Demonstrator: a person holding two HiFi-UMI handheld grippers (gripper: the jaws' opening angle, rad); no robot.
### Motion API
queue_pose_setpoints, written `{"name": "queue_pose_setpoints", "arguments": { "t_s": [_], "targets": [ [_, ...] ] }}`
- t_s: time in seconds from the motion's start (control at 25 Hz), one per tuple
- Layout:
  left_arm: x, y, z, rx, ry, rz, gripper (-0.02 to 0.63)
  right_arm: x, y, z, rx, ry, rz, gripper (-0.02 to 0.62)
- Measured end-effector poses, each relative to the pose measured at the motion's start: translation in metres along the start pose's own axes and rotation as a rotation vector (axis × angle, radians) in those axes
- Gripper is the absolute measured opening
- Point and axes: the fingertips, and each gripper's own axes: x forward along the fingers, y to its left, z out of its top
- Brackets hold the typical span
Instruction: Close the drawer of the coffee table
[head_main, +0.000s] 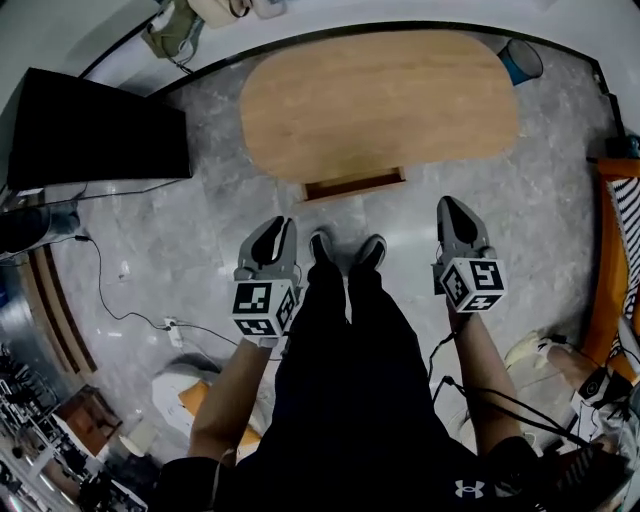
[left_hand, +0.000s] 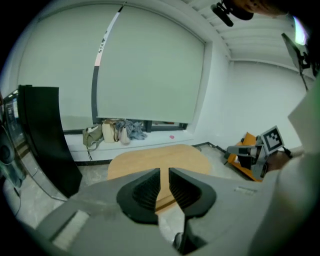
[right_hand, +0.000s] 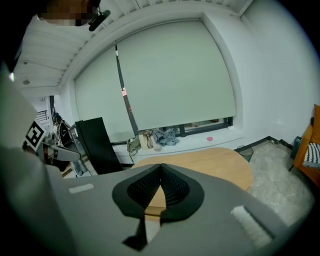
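Ahead of our feet (head_main: 321, 246), drawer (head_main: 353, 186) juts out; left tool (head_main: 275, 228) ajar, right tool (head_main: 452, 208) together, empty; one-sided push could skew it.

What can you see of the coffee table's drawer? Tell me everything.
The drawer is a wide tray of darker reddish-brown wood, pulled partway out from the middle of the near long edge of the light oval coffee table. It sits level, its front facing the person's shoes. Its contents cannot be made out. Nothing touches it.
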Motion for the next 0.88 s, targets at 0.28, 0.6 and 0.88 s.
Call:
{"name": "queue_pose_setpoints", "arguments": {
  "t_s": [0.28, 0.6, 0.88],
  "targets": [
    [0.067, 0.035, -0.097, 0.087, 0.160, -0.004, 0.060, 0.038, -0.028, -0.087, 0.009, 0.111, -0.058, 0.003],
    [0.118, 0.077, -0.208, 0.074, 0.325, 0.030, 0.081, 0.085, -0.046, -0.173, -0.066, 0.244, -0.049, 0.003],
    [0.150, 0.128, -0.274, 0.039, 0.358, 0.121, 0.106, 0.128, -0.081, -0.250, -0.090, 0.316, -0.068, 0.003]
  ]
}}
